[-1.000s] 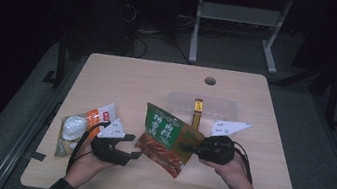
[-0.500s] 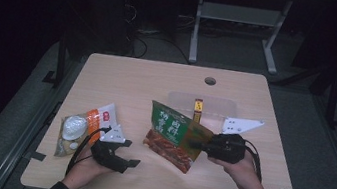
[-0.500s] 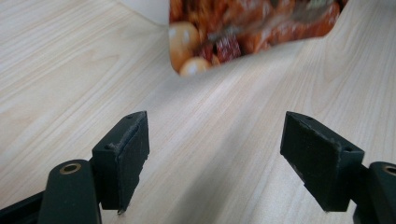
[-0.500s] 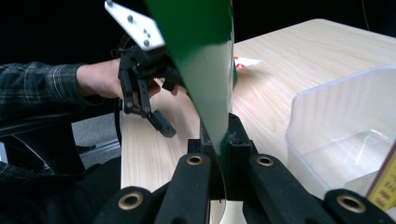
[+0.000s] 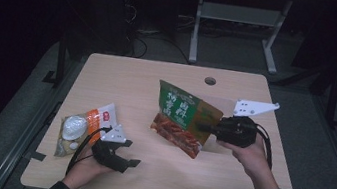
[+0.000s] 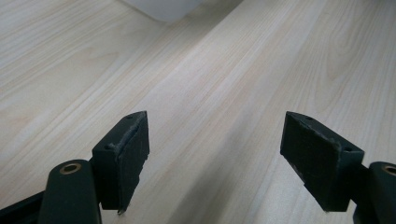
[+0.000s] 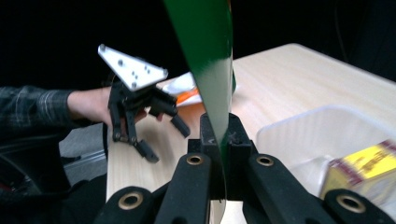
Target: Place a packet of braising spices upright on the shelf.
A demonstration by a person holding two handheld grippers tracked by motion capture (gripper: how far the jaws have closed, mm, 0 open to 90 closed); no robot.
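Observation:
A green and red snack bag point(image 5: 180, 119) hangs upright above the table, pinched at its right edge by my right gripper point(image 5: 202, 128), which is shut on it. In the right gripper view the bag's green edge point(image 7: 205, 56) rises from between the closed jaws of the right gripper point(image 7: 219, 135). My left gripper point(image 5: 131, 152) rests low at the front left of the table. Its jaws have just been opening and hold nothing. The left gripper view has bare wood between the spread jaws of the left gripper point(image 6: 215, 154). It also appears farther off as the left gripper point(image 7: 166, 140).
A white and orange food packet point(image 5: 83, 127) lies at the table's left edge beside my left hand. A clear plastic bin point(image 7: 299, 121) with a yellow box point(image 7: 359, 168) inside stands behind the lifted bag. A cable hole point(image 5: 210, 81) sits near the far edge.
My right gripper has lifted the green bag up and to the right, away from the left gripper. The left gripper's jaws have spread wider and it has stayed in place.

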